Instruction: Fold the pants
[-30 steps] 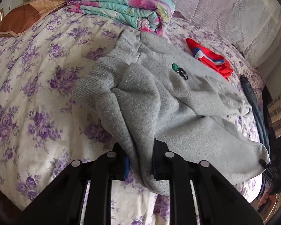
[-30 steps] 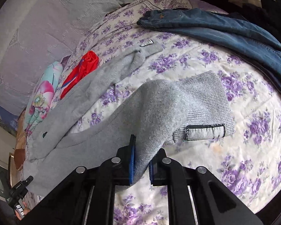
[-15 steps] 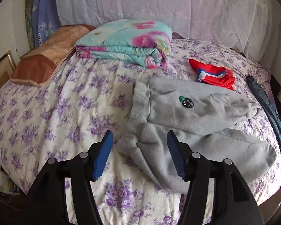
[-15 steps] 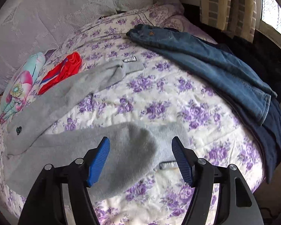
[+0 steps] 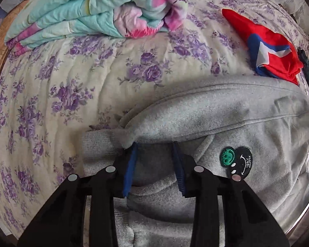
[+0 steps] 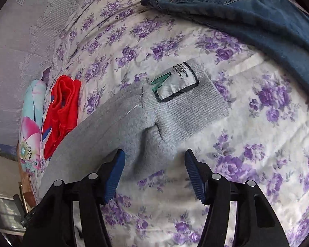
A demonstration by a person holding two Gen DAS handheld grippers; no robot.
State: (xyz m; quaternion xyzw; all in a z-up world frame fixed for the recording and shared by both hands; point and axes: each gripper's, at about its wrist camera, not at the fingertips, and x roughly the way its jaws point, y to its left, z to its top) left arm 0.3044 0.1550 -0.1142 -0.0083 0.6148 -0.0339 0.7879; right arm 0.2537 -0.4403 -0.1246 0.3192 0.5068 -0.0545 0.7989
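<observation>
While both claws close, grey pants (image 5: 226, 113) lie between.

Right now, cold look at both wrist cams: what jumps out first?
The grey sweatpants fill the foreground on the purple-flowered bedspread, with the left gripper closing over a fold at the waist beside a smiley patch. The right gripper is closing over a leg just short of its ribbed cuff. Behind lie a red garment, a folded floral quilt and jeans.

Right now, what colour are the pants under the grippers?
Grey, with a black and green patch; the pants show best in the left wrist view.
</observation>
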